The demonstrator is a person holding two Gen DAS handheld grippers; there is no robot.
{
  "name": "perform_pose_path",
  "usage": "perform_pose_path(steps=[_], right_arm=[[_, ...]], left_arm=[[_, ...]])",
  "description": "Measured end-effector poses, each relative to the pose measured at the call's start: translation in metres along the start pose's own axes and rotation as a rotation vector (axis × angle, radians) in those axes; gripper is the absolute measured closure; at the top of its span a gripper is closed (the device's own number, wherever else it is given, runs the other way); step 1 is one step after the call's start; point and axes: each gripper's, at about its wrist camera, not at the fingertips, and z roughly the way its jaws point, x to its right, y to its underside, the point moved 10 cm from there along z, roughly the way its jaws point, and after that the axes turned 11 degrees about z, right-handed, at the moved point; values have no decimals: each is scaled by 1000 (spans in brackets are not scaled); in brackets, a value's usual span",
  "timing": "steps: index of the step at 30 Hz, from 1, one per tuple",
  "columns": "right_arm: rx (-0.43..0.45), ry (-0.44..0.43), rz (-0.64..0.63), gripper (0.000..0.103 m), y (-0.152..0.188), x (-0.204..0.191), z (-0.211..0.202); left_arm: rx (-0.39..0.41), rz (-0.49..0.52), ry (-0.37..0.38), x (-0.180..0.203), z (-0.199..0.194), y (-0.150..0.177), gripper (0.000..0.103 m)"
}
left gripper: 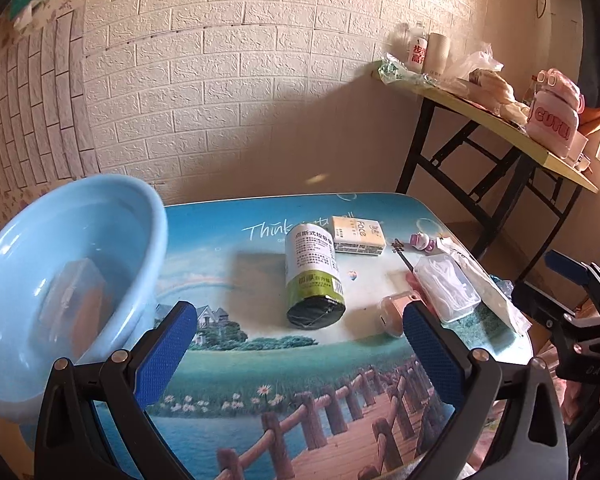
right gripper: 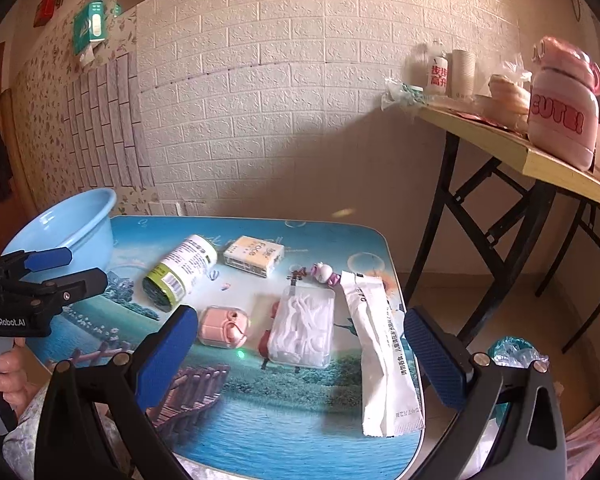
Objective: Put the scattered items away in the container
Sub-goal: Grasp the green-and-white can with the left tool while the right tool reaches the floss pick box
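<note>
Left tongs [left gripper: 300, 344]: spread apart, empty, above the counter [left gripper: 228, 360] short of the bag roll [left gripper: 314, 276]. Right tongs [right gripper: 300, 352]: spread apart, empty, near the floss-pick box [right gripper: 304, 326]. Basin [left gripper: 60, 264] at counter's left edge, one box already inside. Recommended: centre over the roll, close across its width, lift clear, release low inside the basin. Likely to roll if nudged.

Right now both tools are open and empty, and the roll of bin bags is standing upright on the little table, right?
Not quite. The roll of bin bags lies on its side on the little table, as the left wrist view shows. The left tool and right tool are indeed open and empty.
</note>
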Motion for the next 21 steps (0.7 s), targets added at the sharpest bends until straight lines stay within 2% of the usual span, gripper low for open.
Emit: perform_pose_path(steps=[9, 21], right_arm=[[-4, 21, 42, 0, 6, 13, 17], [-16, 21, 87, 0, 12, 24, 34]], left_arm=[[-13, 34, -37, 5, 33, -9, 0], [-60, 14, -48, 5, 76, -11, 0]])
